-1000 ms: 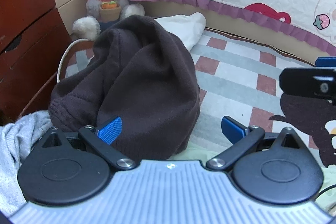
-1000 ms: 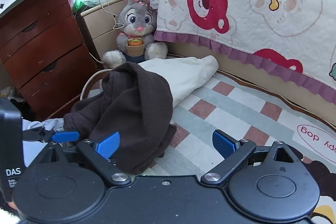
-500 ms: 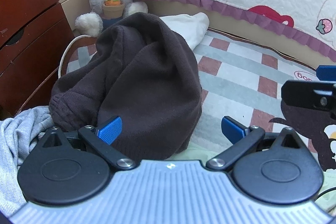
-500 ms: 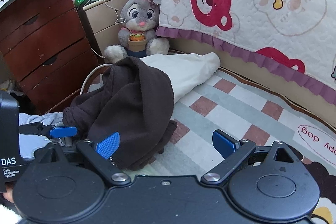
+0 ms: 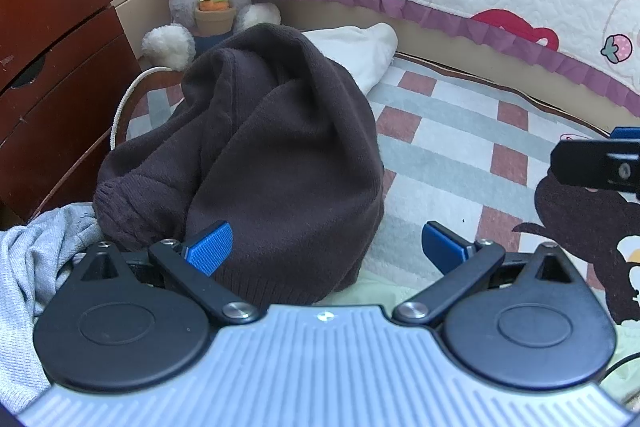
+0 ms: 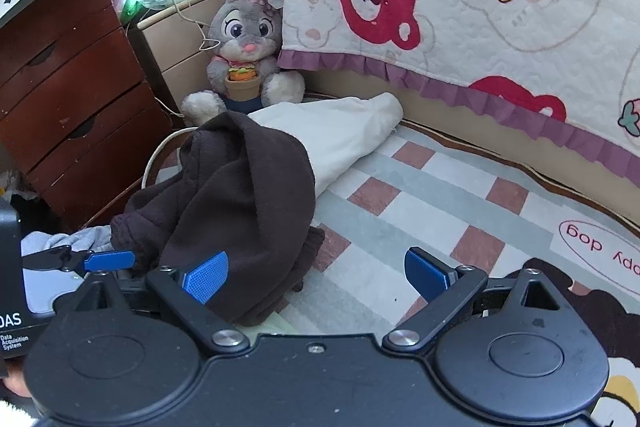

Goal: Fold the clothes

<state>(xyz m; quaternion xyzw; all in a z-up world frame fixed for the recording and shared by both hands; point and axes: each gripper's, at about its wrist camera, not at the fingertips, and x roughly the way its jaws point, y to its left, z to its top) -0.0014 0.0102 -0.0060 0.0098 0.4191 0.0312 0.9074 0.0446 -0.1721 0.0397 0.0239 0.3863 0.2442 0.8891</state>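
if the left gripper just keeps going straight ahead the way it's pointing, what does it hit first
Probably the brown sweater. The open left gripper points at the heap's right part, which fills most of the gap between its fingers. Depth is hard to judge, but nothing shows in between.

Both wrist views low, forward over bed; left nearer brown sweater (image 5: 272,155), right farther; shared: plush rabbit (image 6: 244,47).

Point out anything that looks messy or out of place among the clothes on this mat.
The dark brown sweater sits in a bunched heap, not flat, partly draped over the cream garment. A grey garment lies crumpled at its left. Both grippers are open and hold nothing.
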